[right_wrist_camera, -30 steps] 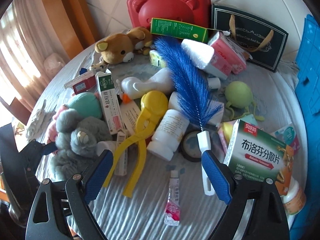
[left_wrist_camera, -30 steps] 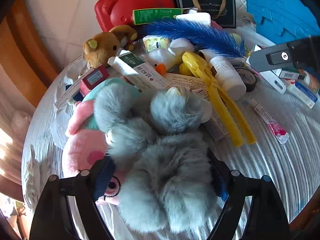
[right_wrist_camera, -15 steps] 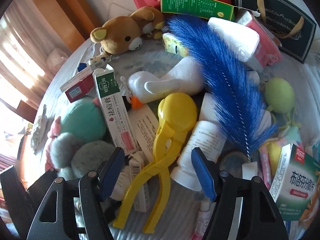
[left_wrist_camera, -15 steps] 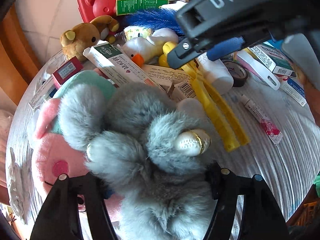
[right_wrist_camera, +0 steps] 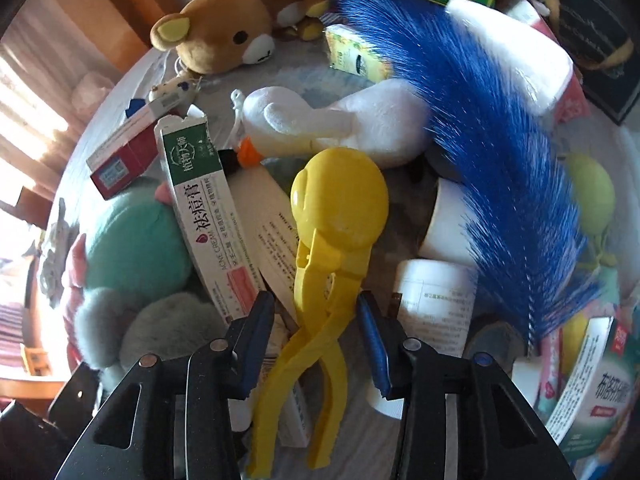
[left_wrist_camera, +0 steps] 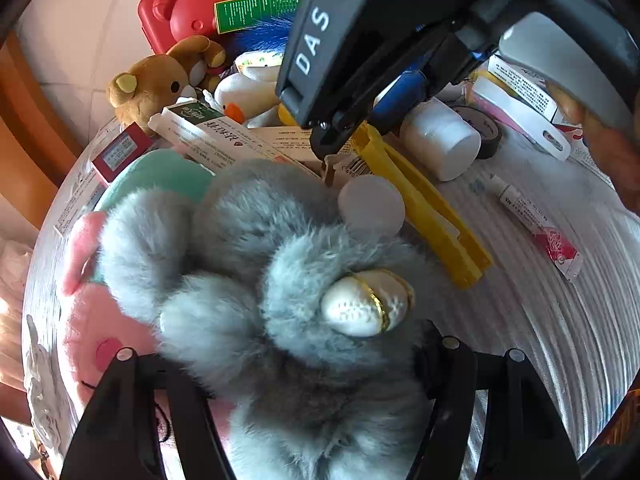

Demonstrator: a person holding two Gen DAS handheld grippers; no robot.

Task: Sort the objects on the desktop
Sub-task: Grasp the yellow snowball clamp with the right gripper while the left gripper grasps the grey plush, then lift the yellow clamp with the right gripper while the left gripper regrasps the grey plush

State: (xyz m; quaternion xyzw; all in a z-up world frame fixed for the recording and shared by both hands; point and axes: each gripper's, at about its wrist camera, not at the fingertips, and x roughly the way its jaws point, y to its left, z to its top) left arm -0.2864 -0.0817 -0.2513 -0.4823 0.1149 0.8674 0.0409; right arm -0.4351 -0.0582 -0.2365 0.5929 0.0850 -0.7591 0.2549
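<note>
Left gripper clamped on grey plush, near-left of the table. Right gripper closing around yellow tongs mid-pile; pads not yet touching. Blue feather far right.

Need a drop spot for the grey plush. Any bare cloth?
Bare cloth lies beyond the yellow tongs' handles, past the small tube toward the table edge. Crowded: everything from brown bear across to white bottle.
</note>
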